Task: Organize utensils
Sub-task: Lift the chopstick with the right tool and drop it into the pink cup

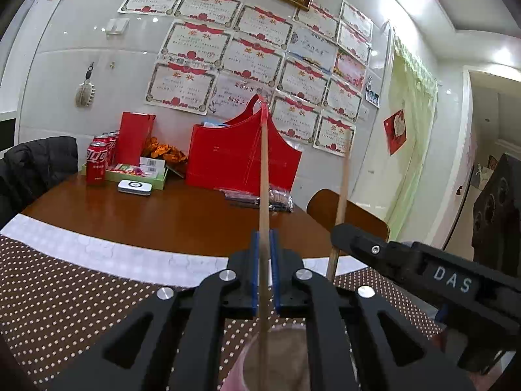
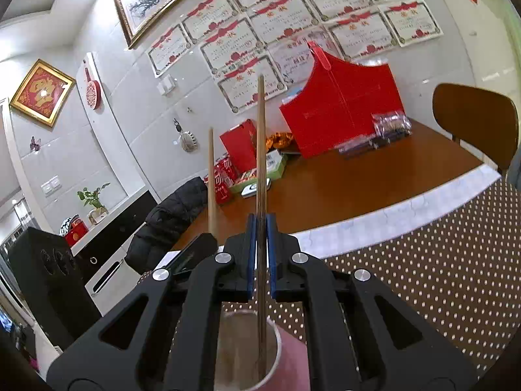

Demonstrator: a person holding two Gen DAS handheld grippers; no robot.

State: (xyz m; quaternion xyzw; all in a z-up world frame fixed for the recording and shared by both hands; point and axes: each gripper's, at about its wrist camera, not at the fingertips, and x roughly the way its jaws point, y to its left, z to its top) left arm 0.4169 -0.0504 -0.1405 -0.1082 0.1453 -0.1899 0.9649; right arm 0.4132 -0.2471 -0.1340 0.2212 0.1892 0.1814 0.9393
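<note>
Left claw (image 1: 264, 254): blue-padded jaws stood narrowly parted around an upright wooden chopstick (image 1: 264, 169), small gaps showing between pads and stick; no firm pinch could be confirmed. The stick's lower end reached into a pink cup (image 1: 276, 358) directly beneath the claw.

Right claw (image 2: 260, 238): jaws pressed nearly together, pinching a second chopstick (image 2: 260, 150), held upright with its lower end inside the same pink cup (image 2: 254, 352). In the left wrist view this claw's black body, lettered "DAS", entered from the right edge.

Cup position: on a brown mat with white dots (image 1: 65, 293), at the near edge of the surface (image 1: 162, 215); a white band of the mat lay beyond it.

Far edge of the surface, against the wall: red cola cans (image 1: 97, 163) with white script, not legible; a green tray (image 1: 156, 179) of packets; a white oval device (image 1: 135, 187); a red paper bag (image 1: 135, 137); a red carrier basket (image 1: 241, 156); clear packets (image 1: 257, 197) beside it.

Wall: rows of red-bordered certificates (image 1: 192, 42), each headed "奖状".

At the surface's left edge, a black jacket (image 1: 39, 163); at its right edge, a brown chair back (image 1: 325, 205).
</note>
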